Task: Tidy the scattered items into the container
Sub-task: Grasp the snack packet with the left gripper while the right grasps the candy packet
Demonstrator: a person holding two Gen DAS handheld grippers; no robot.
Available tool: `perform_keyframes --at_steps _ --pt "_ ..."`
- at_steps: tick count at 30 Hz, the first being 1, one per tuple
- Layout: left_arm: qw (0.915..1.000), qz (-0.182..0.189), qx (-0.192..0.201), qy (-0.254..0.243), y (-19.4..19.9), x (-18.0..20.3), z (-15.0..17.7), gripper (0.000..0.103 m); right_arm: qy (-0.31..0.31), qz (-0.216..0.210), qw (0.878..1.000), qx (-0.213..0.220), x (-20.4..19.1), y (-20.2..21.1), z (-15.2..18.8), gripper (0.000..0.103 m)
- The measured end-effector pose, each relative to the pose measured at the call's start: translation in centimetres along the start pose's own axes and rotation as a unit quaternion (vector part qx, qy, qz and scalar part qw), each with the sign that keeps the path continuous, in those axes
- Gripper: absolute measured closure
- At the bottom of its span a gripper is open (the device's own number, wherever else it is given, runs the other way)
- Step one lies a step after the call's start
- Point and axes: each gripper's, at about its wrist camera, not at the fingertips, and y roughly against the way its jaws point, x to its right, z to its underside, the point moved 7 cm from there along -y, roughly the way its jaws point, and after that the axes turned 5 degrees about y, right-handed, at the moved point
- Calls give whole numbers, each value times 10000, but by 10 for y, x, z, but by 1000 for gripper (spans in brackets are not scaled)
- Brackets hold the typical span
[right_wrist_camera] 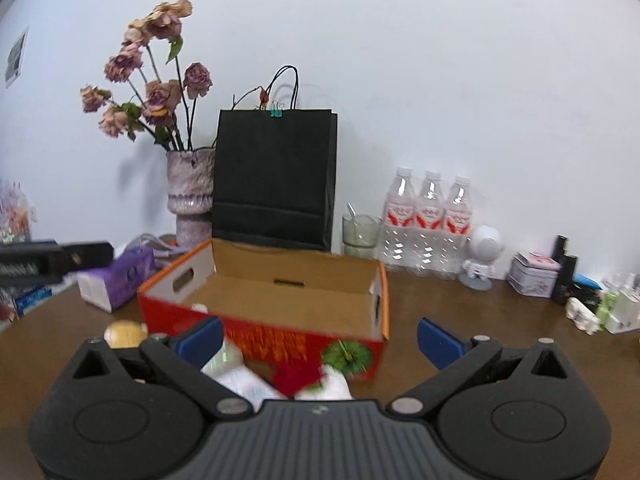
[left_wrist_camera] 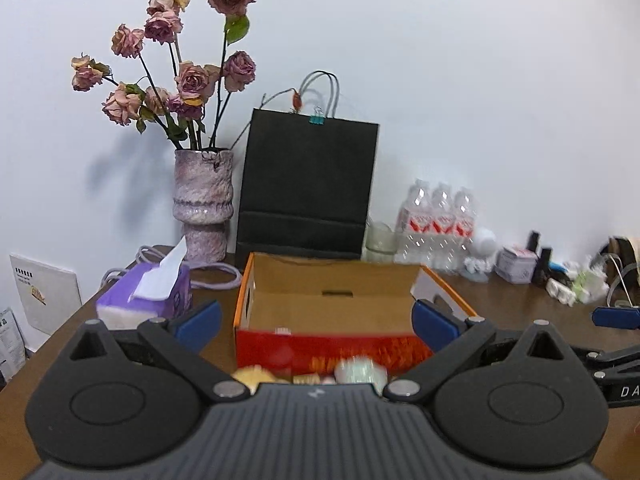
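L gripper (left_wrist_camera: 316, 326) agape before box (left_wrist_camera: 332, 280)

Plain white wall (right_wrist_camera: 440, 60), evenly lit, soft shadows behind the flowers. Dark brown wooden table (right_wrist_camera: 460, 304) runs along it. Against the wall: mottled pink-grey ceramic vase (left_wrist_camera: 203, 204) holding wilted dusty-pink roses (left_wrist_camera: 188, 80); tall black paper carrier bag (left_wrist_camera: 308, 184) with a teal binder clip (left_wrist_camera: 317, 120) on its rim, just right of the vase. Further right, three clear plastic water bottles with red labels (right_wrist_camera: 428, 220), a small glass cup (right_wrist_camera: 360, 232) beside them. Purple tissue pack (left_wrist_camera: 152, 296) at left. Lilac cable (left_wrist_camera: 216, 276) coiled by the vase.
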Motion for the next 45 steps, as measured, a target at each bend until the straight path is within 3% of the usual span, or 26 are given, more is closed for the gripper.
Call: perform_keyframes --at_steps 8,17,21,32,33,34,35,36,37,38,40,45 --pt "9990 -40 -434 -130 39 -14 58 0 -202 229 9987 -407 22 37 78 0" --pt "9905 -148 -1367 -94 33 -28 135 0 -531 341 9925 -1048 39 31 155 0" --pt "9874 -167 -1571 -2 26 -28 148 0 -545 379 9905 -1200 43 24 168 0" --pt "9834 -387 -1755 236 7 -21 148 0 -514 420 9878 -1407 58 -7 166 1" --pt "9831 -430 -1766 224 6 -21 149 0 -487 417 9878 -1418 59 -10 166 4" --pt "9829 -476 -1769 202 5 -21 150 10 -448 410 9881 -1411 59 -13 165 7" --pt "9830 -523 -1750 157 4 -21 150 30 -424 414 9885 -1390 59 -15 164 21" --pt "9841 -592 -1675 53 4 -21 149 44 -443 416 9890 -1345 61 -17 162 47" --pt "9847 -577 -1647 12 4 -20 148 59 -465 424 9894 -1306 62 -18 160 67" --pt "9850 -501 -1650 64 4 -21 147 64 -464 429 9893 -1312 63 -19 158 88" --pt "9855 -365 -1646 185 5 -22 144 71 -420 292 9900 -1318 60 -19 157 87" --pt "9865 -333 -1586 236 5 -24 141 71 -305 156 9923 -1193 51 -15 155 87"
